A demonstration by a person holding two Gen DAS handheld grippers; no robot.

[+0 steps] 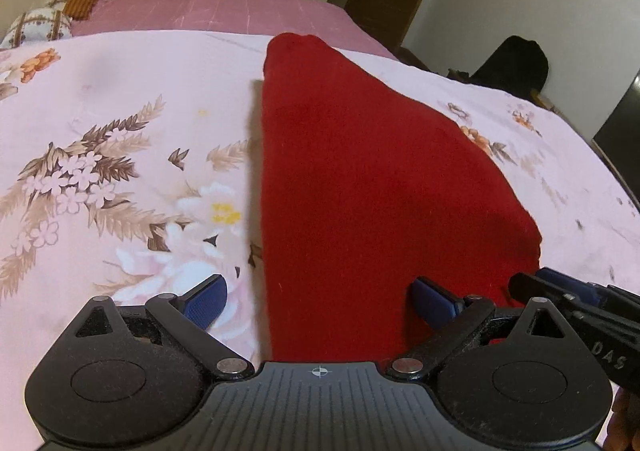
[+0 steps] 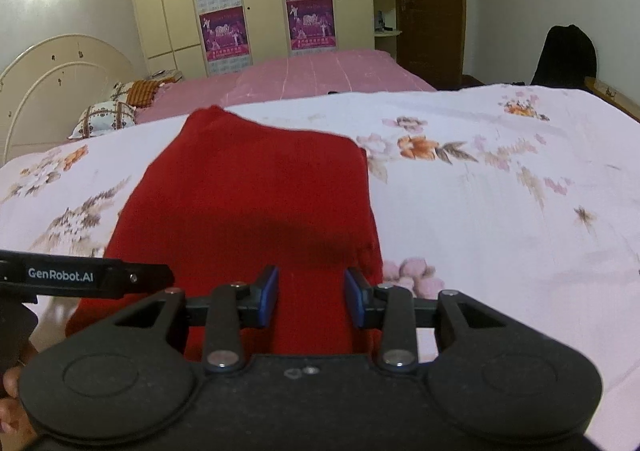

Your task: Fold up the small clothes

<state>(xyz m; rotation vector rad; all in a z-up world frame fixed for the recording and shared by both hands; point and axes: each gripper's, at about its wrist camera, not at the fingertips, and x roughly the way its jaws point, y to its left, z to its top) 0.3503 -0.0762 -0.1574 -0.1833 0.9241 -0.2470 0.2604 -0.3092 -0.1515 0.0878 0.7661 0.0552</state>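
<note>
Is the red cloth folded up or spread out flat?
Spread flat, maybe folded once. The red cloth lies smooth on the flowery bedsheet, narrowing at the far end; layers cannot be told.

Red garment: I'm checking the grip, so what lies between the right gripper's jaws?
Only the red garment shows in the gap of the right gripper, its jaws standing apart, seen in the right wrist view.

Left gripper [image 1: 320,301]: jaws spread wide, blue pads well apart, pitched downward. Right gripper [image 2: 311,297]: jaws partly apart, blue pads facing each other, pitched downward; whether they pinch anything cannot be told. The two grippers sit just beside each other.
</note>
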